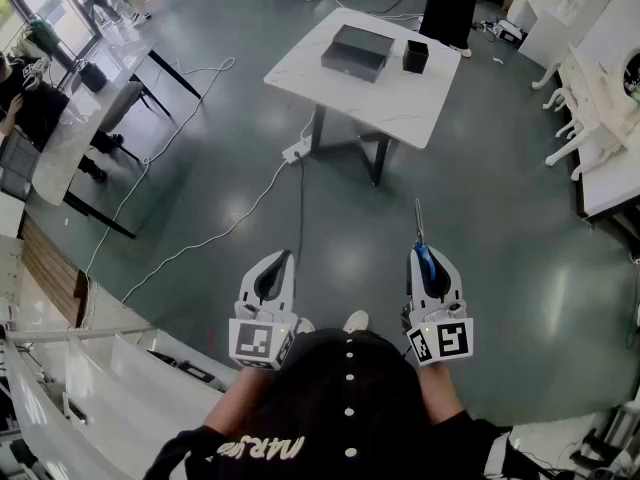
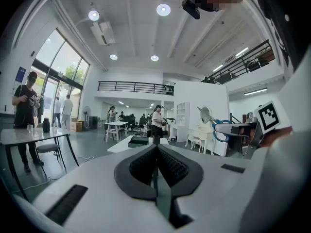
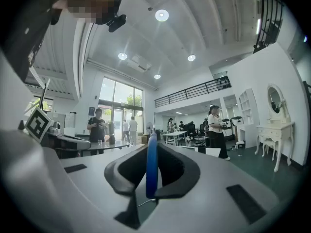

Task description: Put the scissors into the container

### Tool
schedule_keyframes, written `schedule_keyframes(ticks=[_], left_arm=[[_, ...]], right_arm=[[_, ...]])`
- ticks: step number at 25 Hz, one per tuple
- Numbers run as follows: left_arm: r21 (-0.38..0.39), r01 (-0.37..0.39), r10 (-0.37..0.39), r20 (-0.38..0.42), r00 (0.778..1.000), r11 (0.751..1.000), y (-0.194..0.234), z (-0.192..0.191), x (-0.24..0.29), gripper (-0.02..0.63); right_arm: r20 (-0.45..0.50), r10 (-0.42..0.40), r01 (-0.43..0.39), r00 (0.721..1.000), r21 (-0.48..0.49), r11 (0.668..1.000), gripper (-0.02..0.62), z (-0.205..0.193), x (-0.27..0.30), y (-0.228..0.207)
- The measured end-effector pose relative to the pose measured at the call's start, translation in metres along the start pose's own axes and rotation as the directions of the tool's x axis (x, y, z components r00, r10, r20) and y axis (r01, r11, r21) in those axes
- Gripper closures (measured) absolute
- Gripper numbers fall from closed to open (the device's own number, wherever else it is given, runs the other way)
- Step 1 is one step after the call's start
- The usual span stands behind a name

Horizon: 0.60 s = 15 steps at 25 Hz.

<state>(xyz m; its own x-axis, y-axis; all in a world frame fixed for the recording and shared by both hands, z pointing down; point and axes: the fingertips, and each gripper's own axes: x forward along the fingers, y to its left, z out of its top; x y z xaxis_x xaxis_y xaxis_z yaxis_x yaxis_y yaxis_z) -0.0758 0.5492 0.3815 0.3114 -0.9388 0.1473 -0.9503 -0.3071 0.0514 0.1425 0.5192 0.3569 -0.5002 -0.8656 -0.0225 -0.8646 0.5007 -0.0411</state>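
The scissors (image 1: 420,240) have a blue handle and a thin blade that points forward. My right gripper (image 1: 424,258) is shut on the handle, which shows as a blue band (image 3: 152,164) between its jaws. They also appear off to the right as the scissors (image 2: 219,125) in the left gripper view. My left gripper (image 1: 281,260) is shut with nothing in it, its jaws meeting edge to edge. Both grippers are held in front of my body, well above the floor. Far ahead, a small black container (image 1: 416,56) and a flat dark box (image 1: 357,50) stand on a white table (image 1: 330,83).
A white cable and a power strip (image 1: 296,151) lie on the grey floor between me and the table. A glass-topped table (image 1: 75,133) stands at the left and white furniture (image 1: 600,108) at the right. A person (image 1: 447,6) stands beyond the table, with others further off.
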Motion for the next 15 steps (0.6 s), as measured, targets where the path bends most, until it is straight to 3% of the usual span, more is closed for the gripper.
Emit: schedule_keyframes(ticks=[8, 15], left_arm=[[0.008, -0.005, 0.005, -0.003, 1.000, 1.000, -0.018, 0.002, 0.007, 0.580], [0.009, -0.040, 0.040, -0.012, 0.999, 0.999, -0.042, -0.002, 0.018, 0.580]], right_arm=[[-0.001, 0.016, -0.016, 1.000, -0.009, 1.000, 0.534, 0.001, -0.008, -0.014], [0.014, 0.032, -0.033, 0.999, 0.038, 0.999, 0.534, -0.002, -0.018, -0.047]])
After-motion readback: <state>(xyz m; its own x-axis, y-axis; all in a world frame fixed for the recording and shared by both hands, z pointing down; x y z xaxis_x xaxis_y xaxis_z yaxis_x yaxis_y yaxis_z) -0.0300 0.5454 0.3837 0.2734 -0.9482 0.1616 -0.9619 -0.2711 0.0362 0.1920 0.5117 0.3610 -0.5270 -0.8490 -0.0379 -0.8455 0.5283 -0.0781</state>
